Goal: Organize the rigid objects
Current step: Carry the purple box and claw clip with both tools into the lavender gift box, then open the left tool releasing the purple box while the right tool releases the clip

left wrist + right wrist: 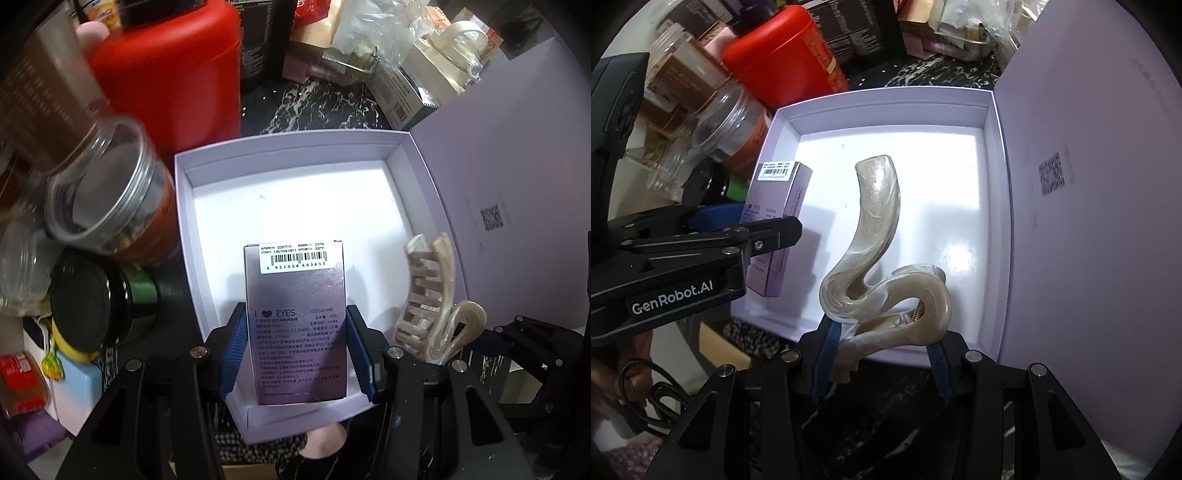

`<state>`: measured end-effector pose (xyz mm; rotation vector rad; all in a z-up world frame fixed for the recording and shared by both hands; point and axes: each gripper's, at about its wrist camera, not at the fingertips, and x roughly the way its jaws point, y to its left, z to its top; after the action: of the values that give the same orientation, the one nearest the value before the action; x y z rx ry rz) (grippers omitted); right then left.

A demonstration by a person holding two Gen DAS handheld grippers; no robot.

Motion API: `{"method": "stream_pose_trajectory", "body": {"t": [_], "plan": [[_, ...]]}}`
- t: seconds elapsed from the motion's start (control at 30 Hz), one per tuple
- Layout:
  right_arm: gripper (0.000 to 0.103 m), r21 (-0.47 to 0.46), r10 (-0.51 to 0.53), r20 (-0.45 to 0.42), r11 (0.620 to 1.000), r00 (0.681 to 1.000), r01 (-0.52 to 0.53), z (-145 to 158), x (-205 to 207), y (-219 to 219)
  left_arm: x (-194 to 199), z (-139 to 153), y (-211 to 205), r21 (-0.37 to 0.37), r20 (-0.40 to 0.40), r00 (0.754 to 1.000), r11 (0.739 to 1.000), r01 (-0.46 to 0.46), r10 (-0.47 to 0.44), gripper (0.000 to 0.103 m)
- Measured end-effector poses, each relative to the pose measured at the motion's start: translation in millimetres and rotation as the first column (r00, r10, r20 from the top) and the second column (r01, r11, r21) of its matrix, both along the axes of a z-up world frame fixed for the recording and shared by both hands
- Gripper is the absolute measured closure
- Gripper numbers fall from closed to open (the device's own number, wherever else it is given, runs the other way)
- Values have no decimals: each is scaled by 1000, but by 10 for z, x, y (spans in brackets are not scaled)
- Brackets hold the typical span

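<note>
Over tray (402,147): left hand-held gripper (295,354) grips carton (295,325); right (882,354) grips claw clip (882,266).

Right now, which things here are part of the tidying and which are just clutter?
In the job:
small box, in left gripper
hair claw, in right gripper
open lilac box

Lying about:
red canister
clear jar
black-lidded jar

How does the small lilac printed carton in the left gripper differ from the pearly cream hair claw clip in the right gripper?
The small lilac printed carton is a flat-sided rectangular block bearing text and a barcode label; the pearly cream hair claw clip is curved, toothed and unprinted. The carton is closed and opaque, while the clip is an open frame with a visible spring. Both are held over the open lilac gift box, one by the left gripper, one by the right gripper.
</note>
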<state>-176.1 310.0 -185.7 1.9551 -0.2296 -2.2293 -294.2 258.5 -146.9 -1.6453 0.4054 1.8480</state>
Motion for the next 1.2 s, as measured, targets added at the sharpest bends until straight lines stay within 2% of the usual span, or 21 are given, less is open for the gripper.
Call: {"method": "stream_pose_trajectory", "body": {"t": [0.47,1.03,1.13,1.2], "plan": [[59,21,-28,-31,999,999,29,-79,-342,109,-205,-158,252,-1,-39,999,1000,19,-19,52],[58,26,-53,-49,998,997,55,-143,-535,121,-262,-189,360,-75,-141,989,997,30,-40,52],[51,20,-43,-49,999,998,44,-134,-533,102,-257,-193,375,-92,-133,990,995,40,-52,52],[38,8,-38,-62,999,997,38,-104,-521,70,-251,-202,370,-103,-128,991,994,37,-50,52]]}}
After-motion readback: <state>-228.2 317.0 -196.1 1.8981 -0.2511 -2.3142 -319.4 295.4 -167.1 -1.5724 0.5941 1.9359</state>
